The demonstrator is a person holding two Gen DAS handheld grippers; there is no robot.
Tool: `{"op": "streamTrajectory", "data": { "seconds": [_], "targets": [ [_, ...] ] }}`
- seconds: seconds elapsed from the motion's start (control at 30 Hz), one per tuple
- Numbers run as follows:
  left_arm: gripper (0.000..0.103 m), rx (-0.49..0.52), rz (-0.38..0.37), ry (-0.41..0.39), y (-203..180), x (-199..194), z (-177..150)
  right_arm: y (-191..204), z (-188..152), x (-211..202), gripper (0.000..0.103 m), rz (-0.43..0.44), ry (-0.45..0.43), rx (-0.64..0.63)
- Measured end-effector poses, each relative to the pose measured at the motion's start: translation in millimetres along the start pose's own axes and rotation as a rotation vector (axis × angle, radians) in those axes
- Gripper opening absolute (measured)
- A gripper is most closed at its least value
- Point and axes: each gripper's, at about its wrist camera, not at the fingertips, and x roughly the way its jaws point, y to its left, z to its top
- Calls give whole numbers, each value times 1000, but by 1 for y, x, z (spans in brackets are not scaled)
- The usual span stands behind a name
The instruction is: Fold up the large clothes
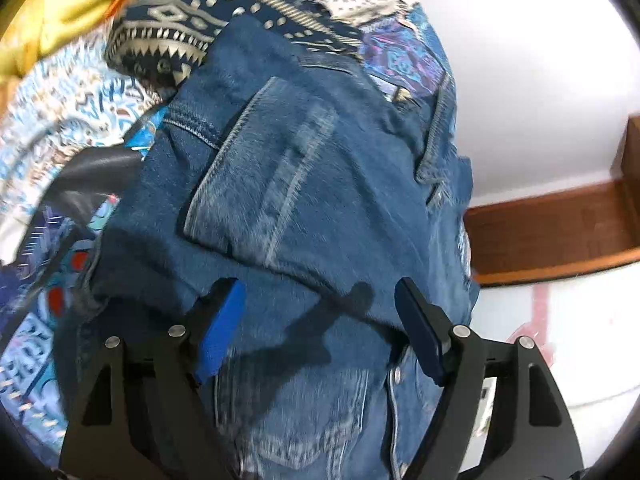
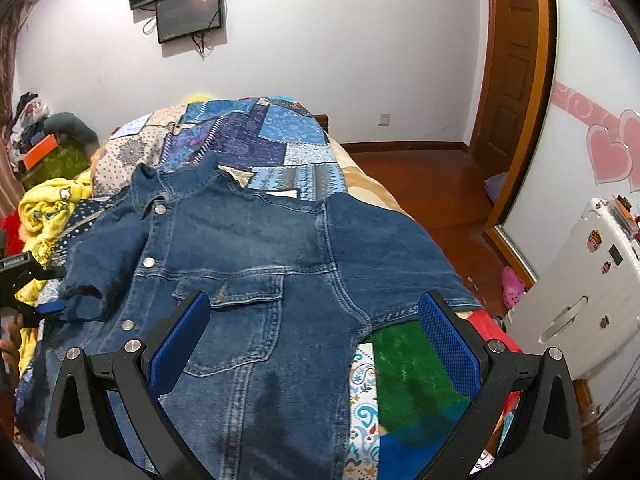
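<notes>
A blue denim jacket (image 2: 256, 248) lies front side up on a patchwork bedspread (image 2: 256, 136), collar far, one sleeve spread to the right. Its left sleeve (image 2: 86, 280) is folded in over the front. My right gripper (image 2: 316, 340) is open and empty, hovering above the jacket's chest pocket and right armpit. In the left wrist view the jacket (image 1: 304, 184) fills the middle and my left gripper (image 1: 320, 320) is open just above the denim, holding nothing. The left gripper also shows at the left edge of the right wrist view (image 2: 48, 307), beside the folded sleeve.
A yellow garment (image 2: 52, 208) and other clothes are heaped left of the jacket. A white suitcase (image 2: 576, 296) stands right of the bed, by a mirrored wardrobe. The wooden floor (image 2: 432, 184), a door and a wall screen (image 2: 188, 12) are beyond.
</notes>
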Motion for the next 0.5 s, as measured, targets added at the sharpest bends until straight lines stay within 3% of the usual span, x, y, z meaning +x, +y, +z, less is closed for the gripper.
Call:
{"op": "streamTrajectory", "data": {
  "seconds": [0.07,0.13,0.2,0.3,0.5],
  "targets": [
    [76,-23,6,-7,3,6,8,-4,0,1,103,-1,3,11],
    [67,-26,32,-37,7,11,19,-7,0,1,103,-7,4,19],
    [41,-9,111,-59,6,16,27,-10,-1,2,103,-13,7,24],
    [15,96,198,-109,-17,10,28,-16,-2,2,103,-19,9,36],
    [13,401,243,-261,-106,-23,9,-29,-5,2,103,-22,15,72]
  ]
}}
